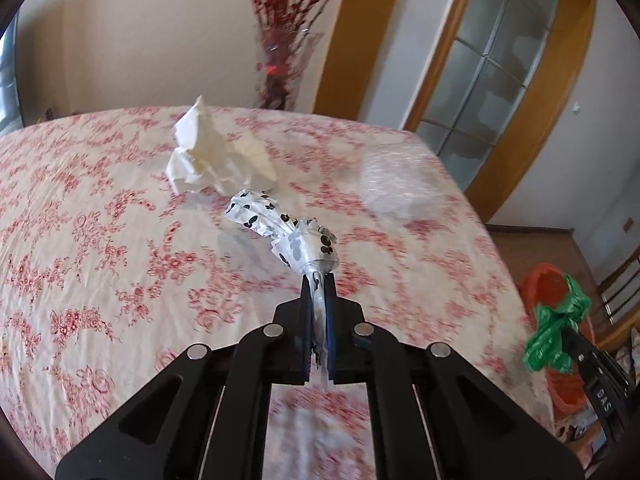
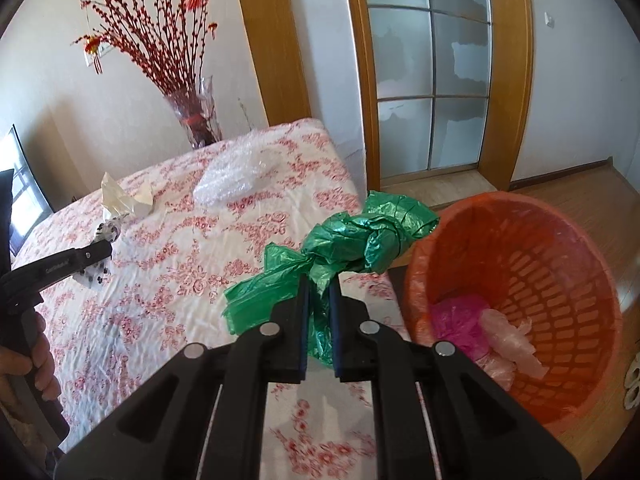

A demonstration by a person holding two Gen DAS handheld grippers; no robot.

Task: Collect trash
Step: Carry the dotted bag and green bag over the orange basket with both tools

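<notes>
Right gripper (image 2: 319,280) clamped on a crumpled green plastic bag (image 2: 360,236), held over the table's near corner, just beside the orange basket (image 2: 520,216). The basket stands on the floor off the table's right edge, mouth tilted toward us, pink plastic already inside.

Left gripper (image 1: 319,280) pinched shut on a twisted white wrapper with black butterflies (image 1: 280,228), lifted above the floral tablecloth (image 1: 80,240).

We judge this the carry-and-drop step: both pieces are in hand, neither is binned. Next we want the green bag swung right past the table edge, over the rim, then let go; the wrapper follows.

Open room between table and basket. On the cloth: crumpled tissue (image 1: 208,152) and bubble wrap (image 1: 400,184).
</notes>
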